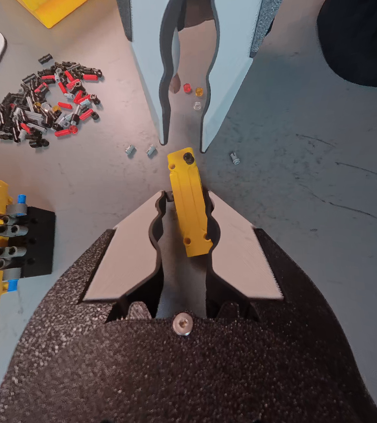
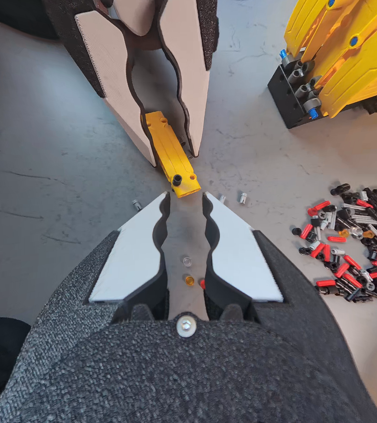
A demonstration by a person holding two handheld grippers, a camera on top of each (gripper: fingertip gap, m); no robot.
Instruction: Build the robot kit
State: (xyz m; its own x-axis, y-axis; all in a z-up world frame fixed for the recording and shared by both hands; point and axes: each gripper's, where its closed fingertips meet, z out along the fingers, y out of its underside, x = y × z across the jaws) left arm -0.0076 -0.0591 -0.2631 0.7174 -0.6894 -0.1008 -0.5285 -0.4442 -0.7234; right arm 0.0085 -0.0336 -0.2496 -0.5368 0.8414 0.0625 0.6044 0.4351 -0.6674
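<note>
left gripper (image 1: 186,194) clamping yellow panel (image 1: 188,206), right gripper (image 2: 186,194) parted, facing it

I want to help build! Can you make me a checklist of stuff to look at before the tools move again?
1. Left tool gripping the yellow panel: ok, held between its fingers.
2. Black pin seated in the panel's end hole: ok, sticking out.
3. Right tool open and empty: ok, tips just short of the panel.
4. Small round studs clear of the right tool: not ok, they lie between its fingers.
5. Panel lifted off the table: cannot tell.
</note>
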